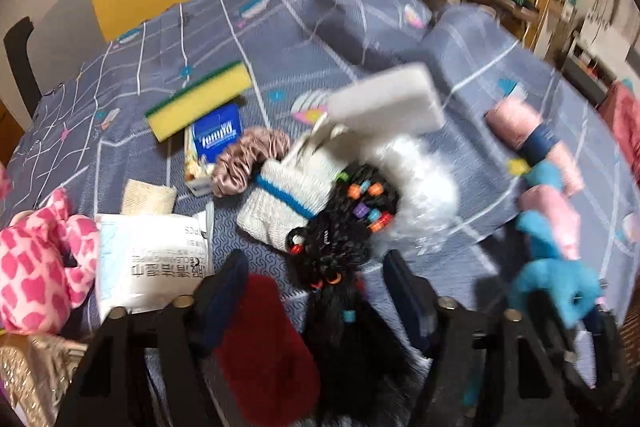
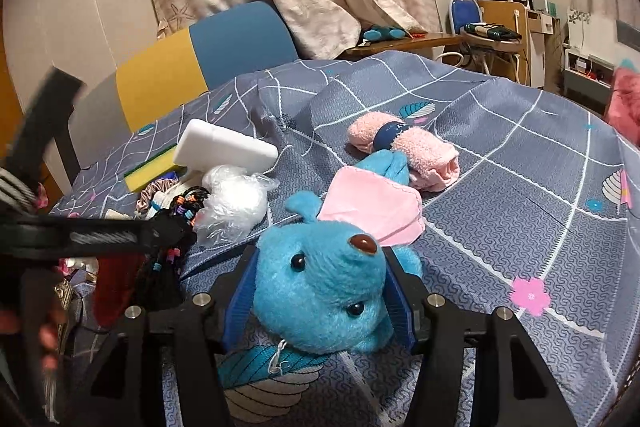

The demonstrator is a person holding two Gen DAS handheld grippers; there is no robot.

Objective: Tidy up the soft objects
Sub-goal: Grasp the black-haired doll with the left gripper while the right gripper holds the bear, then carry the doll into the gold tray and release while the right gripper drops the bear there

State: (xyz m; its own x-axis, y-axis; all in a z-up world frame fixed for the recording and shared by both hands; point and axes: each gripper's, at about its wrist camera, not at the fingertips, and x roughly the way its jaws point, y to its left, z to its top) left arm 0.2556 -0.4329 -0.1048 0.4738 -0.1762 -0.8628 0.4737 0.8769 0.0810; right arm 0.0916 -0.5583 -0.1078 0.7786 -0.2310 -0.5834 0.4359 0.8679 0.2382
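Observation:
My right gripper (image 2: 320, 291) is shut on the head of a blue plush toy (image 2: 320, 287), with a pad against each side; the toy lies on the grey patterned bedspread (image 2: 520, 195). A pink cloth (image 2: 376, 207) rests on the toy's back, and a rolled pink towel with a navy band (image 2: 404, 147) lies beyond. My left gripper (image 1: 320, 291) points down with its jaws wide apart over a black braided hairpiece with coloured beads (image 1: 340, 227) and a red soft item (image 1: 264, 327). Both lie between the fingers; the view is blurred and no firm press shows.
Piled around the hairpiece are a white knitted piece with a blue stripe (image 1: 280, 203), a clear bag of white fluff (image 1: 420, 187), a white foam block (image 1: 384, 103), a yellow-green sponge (image 1: 200, 99), a tissue pack (image 1: 216, 139), a satin scrunchie (image 1: 248, 159), a wipes pack (image 1: 148, 259) and a pink-white plush (image 1: 36, 267).

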